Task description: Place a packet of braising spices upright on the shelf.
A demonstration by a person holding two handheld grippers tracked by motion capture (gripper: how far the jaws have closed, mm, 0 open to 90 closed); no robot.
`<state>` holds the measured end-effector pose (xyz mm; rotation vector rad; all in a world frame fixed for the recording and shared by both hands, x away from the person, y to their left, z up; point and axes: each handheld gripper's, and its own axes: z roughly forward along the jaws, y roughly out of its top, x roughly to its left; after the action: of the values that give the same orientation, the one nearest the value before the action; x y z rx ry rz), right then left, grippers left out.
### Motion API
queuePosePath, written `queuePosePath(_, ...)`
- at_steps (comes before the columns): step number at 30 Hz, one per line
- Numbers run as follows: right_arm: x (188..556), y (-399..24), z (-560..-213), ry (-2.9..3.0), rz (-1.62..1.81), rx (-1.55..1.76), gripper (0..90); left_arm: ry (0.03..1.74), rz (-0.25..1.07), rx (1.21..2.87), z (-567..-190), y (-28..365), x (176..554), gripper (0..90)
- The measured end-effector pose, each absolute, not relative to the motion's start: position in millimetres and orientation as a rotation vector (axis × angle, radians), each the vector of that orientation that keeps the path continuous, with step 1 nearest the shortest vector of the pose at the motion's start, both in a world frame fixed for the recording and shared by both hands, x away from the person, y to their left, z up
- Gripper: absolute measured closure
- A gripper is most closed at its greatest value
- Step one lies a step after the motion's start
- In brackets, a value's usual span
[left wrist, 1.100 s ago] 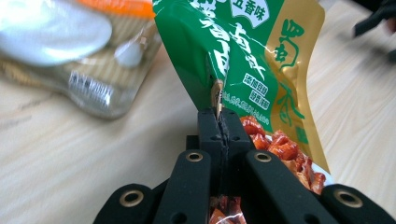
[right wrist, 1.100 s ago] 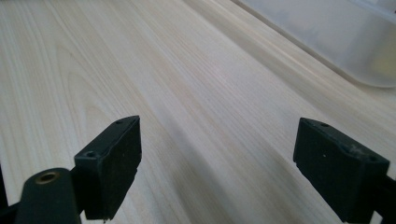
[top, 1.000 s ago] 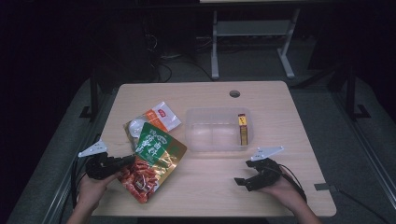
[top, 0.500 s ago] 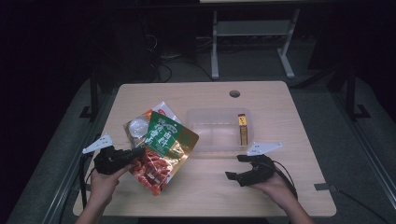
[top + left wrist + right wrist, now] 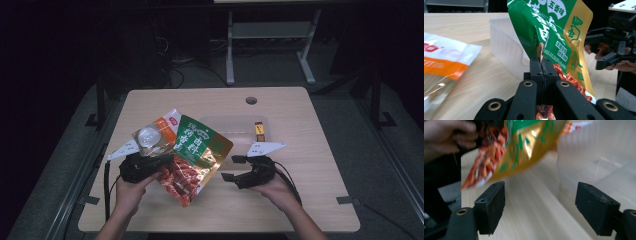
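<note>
Snack pouch (image 5: pixel 197 152), green and gold with red food printed at its lower end, hangs tilted above the near-left part of the table (image 5: pixel 310 130), its top end over the near-left corner of the clear plastic box (image 5: pixel 235 131). In the left gripper view the pouch (image 5: pixel 554 32) rises straight out of the two black jaws, which are pressed tight together on its edge, so the left gripper (image 5: pixel 167 161) has it clamped and lifted off the wood. The hand (image 5: pixel 129 192) that bears this gripper sits at the near-left edge of the table.

Just to the right of the pouch, the right gripper (image 5: pixel 231 168) points left toward it, near but apart. Its jaws stand wide, have just been closing a little, and hold nothing; in the right gripper view the pouch (image 5: pixel 524 147) hangs blurred beyond and above the pads, not between them, with the box wall (image 5: pixel 599 157) at the right.

Behind the pouch on the left lies an orange and white packet (image 5: pixel 159 131) with a clear window, flat on the table. Inside the box, at its right end, stands a small yellow and dark packet (image 5: pixel 260 131). Farther off, near the far edge, a round cable hole (image 5: pixel 251 100) is set in the tabletop.
</note>
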<state>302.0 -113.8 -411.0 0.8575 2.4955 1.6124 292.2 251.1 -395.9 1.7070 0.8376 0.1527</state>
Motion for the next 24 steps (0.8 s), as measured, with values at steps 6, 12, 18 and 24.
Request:
queuePosePath(6, 314.4, -104.3, -403.2, 2.452, 1.724, 0.850, 39.8, 0.846, 0.158, 1.667, -396.8, 239.7, 287.5, 90.0)
queuePosePath(12, 317.0, -106.2, -403.5, 2.430, 1.775, 0.856, 48.8, 0.834, 0.147, 1.671, -402.7, 233.6, 284.4, 90.0)
queuePosePath(18, 319.4, -110.7, -405.4, 2.424, 1.871, 0.916, 67.3, 0.824, 0.156, 1.668, -405.9, 230.2, 279.7, 89.9)
queuePosePath(24, 319.9, -113.0, -405.6, 2.428, 1.899, 0.920, 85.0, 0.813, 0.152, 1.676, -408.8, 228.9, 281.4, 89.8)
